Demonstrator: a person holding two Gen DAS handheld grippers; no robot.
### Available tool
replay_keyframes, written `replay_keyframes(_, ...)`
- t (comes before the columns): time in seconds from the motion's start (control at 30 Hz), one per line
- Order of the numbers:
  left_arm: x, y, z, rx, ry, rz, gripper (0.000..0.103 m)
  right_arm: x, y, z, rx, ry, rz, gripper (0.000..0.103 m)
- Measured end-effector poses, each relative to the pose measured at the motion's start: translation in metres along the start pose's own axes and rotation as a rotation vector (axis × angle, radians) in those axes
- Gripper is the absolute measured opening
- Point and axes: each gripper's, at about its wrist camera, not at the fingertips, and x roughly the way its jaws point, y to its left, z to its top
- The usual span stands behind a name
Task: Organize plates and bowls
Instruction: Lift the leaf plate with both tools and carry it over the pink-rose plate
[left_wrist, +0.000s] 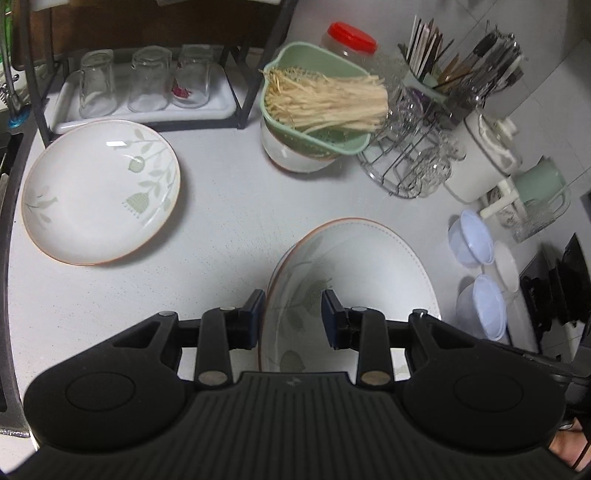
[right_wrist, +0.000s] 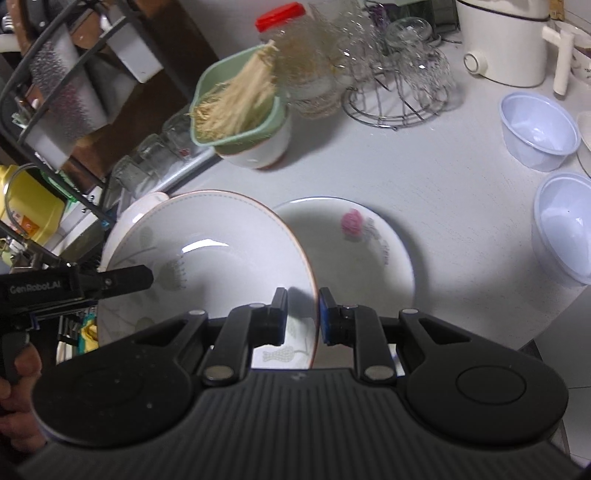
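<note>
A white leaf-patterned plate (left_wrist: 354, 273) is tilted up off the counter; it also shows in the right wrist view (right_wrist: 207, 243). My left gripper (left_wrist: 293, 319) is open with its jaws on either side of the plate's rim, not touching it. My right gripper (right_wrist: 302, 315) straddles the opposite rim with a narrow gap; whether it pinches the rim is unclear. A second leaf-patterned plate (left_wrist: 101, 192) lies flat on the counter at the left. A white plate with a pink rose (right_wrist: 354, 251) lies flat beside the tilted one.
A green colander of enoki mushrooms (left_wrist: 317, 110) sits in a white bowl. Upturned glasses stand on a tray (left_wrist: 147, 114) under a black rack. A wire glass stand (left_wrist: 410, 162), a utensil holder (left_wrist: 461, 74), a white pot (left_wrist: 484, 155) and pale blue plastic bowls (right_wrist: 539, 133) crowd the right.
</note>
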Motion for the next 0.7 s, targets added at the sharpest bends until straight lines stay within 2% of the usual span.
replay_keyframes(0.17,0.031,-0.02,0.0,0.051,0.032,0.066,0.037,0.017,-0.019,-0.003,-0.002,0.026,-0.04,0.021)
replay_keyframes(0.3,0.048,-0.025,0.001,0.032,0.054,0.091,0.037,0.025,-0.033,-0.005,0.013,0.041,-0.041,0.021)
replay_keyframes(0.47,0.062,-0.037,0.001,0.056,0.064,0.118,0.037,0.024,-0.045,-0.001,0.027,0.034,-0.028,0.021)
replay_keyframes(0.7,0.073,-0.039,-0.002,0.032,0.074,0.15,0.037,0.029,-0.052,0.002,-0.02,0.035,-0.029,0.021)
